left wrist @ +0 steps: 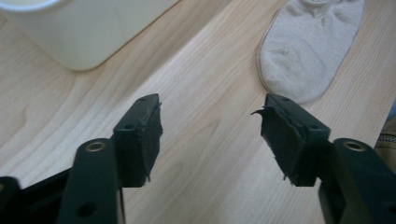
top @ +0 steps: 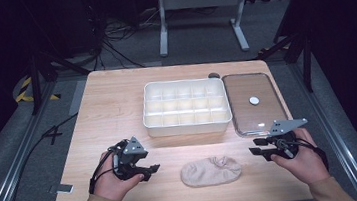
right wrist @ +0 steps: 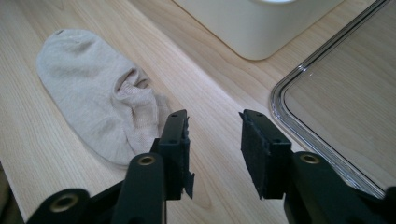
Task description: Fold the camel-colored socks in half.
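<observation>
**Operator:** High view first: I see the sock (top: 210, 171) low in the frame, just right of centre, lying flat on the tabletop (top: 112, 107) close to its near edge. My left claw (top: 146, 171) sits to the sock's left and my right claw (top: 261, 152) to its right, each a little apart from it, neither touching.

**Observer:** How much room around it?

**Operator:** Bare wood lies between the sock and the white divided box (top: 186, 105) above it in the frame. The clear lid (top: 255, 103) lies just right of the box, and its lower edge is near my right claw. Left of the frame, the tabletop is open wood.

**Observer:** Claw states?

**Operator:** Left gripper view shows my left claw spread wide over bare wood, with the sock at upper right. Right gripper view shows my right claw parted more narrowly, holding nothing, the sock just left of its left jaw.

**Observer:** And the sock itself?

**Operator:** Beige, low-cut, slightly rumpled at the opening, toe rounded.
</observation>
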The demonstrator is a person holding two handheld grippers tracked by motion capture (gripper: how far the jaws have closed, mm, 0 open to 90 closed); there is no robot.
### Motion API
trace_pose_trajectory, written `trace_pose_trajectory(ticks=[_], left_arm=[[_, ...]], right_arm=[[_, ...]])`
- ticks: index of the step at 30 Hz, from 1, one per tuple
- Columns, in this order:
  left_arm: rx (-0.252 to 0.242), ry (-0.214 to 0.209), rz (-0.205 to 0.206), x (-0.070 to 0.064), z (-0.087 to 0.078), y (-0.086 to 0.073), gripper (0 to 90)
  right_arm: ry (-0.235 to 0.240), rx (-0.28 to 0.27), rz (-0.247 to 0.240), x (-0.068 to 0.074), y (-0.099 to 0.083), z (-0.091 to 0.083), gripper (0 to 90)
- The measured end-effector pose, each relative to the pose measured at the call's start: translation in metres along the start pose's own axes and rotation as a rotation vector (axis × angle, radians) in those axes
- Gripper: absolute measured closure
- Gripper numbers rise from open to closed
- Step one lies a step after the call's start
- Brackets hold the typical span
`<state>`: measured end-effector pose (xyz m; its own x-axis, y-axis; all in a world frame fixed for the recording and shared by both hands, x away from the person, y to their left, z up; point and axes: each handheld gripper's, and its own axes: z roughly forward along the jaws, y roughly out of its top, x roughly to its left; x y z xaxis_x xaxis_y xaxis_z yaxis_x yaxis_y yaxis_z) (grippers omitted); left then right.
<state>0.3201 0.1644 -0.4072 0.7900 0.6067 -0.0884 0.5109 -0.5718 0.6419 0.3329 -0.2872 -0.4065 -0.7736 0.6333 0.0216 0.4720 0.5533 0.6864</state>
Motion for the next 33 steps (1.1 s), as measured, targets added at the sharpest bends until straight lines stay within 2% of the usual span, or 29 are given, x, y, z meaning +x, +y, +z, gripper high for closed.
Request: trace_pose_trajectory(ticks=[2,8,14,17,19,23,27,29,31,33], left_arm=[[0.009,0.003,-0.004,0.001,-0.001,0.0,44.1],[-0.015,-0.015,-0.018,-0.001,-0.002,0.003,44.8],[-0.026,-0.045,0.008,-0.009,0.004,0.012,46.7],[-0.028,-0.082,0.028,-0.016,0.009,0.017,48.3],[-0.035,-0.099,0.026,-0.02,0.013,0.02,50.0],[-0.032,-0.121,0.049,-0.031,0.024,0.026,50.9],[-0.037,-0.146,0.053,-0.038,0.035,0.03,54.0],[-0.019,-0.158,0.06,-0.042,0.042,0.032,54.6],[-0.005,-0.177,0.076,-0.045,0.049,0.033,54.5],[-0.008,-0.219,0.082,-0.048,0.057,0.034,52.9]], right_arm=[[-0.015,0.008,-0.017,0.001,0.0,0.001,60.7],[0.008,-0.003,-0.019,0.004,0.002,0.002,63.0],[0.045,-0.006,-0.002,0.008,-0.001,0.002,71.2],[0.055,0.0,0.0,0.01,-0.002,0.002,74.0],[0.062,0.002,0.001,0.012,-0.002,0.003,74.5],[0.064,0.006,0.002,0.013,-0.004,0.004,74.6],[0.074,-0.008,0.002,0.017,-0.004,0.003,78.1],[0.083,-0.015,0.002,0.02,-0.005,0.003,80.5],[0.085,-0.014,0.011,0.022,-0.006,0.003,83.6],[0.094,-0.005,0.019,0.023,-0.008,0.005,85.6]])
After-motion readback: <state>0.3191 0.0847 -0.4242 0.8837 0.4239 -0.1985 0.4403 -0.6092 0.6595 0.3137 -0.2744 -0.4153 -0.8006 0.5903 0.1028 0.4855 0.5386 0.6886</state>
